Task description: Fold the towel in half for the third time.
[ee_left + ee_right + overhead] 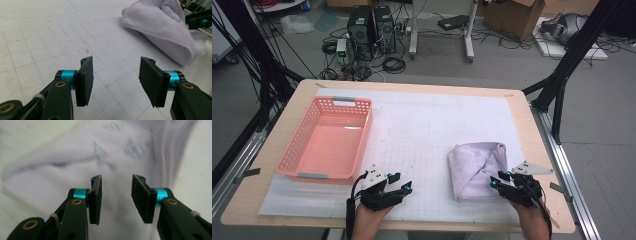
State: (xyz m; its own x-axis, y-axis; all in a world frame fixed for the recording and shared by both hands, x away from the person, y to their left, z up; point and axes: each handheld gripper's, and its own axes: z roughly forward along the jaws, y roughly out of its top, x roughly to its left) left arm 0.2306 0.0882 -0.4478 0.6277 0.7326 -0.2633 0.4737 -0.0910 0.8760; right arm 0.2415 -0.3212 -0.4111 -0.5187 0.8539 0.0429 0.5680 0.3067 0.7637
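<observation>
1. Towel (477, 167) lay folded on the mat's (427, 130) right side, well apart from the empty pink basket (297, 135) at left.
2. Right gripper (501, 179) sat at the towel's near-right edge, jaws wide, nothing held — its own view was blurred.
3. Left gripper (115, 75) hovered over bare mat, jaws wide, empty.
4. Likely step: grab the towel. Best to pinch all layers at the folded edge, else it unfolds — then lift level toward the basket.
</observation>
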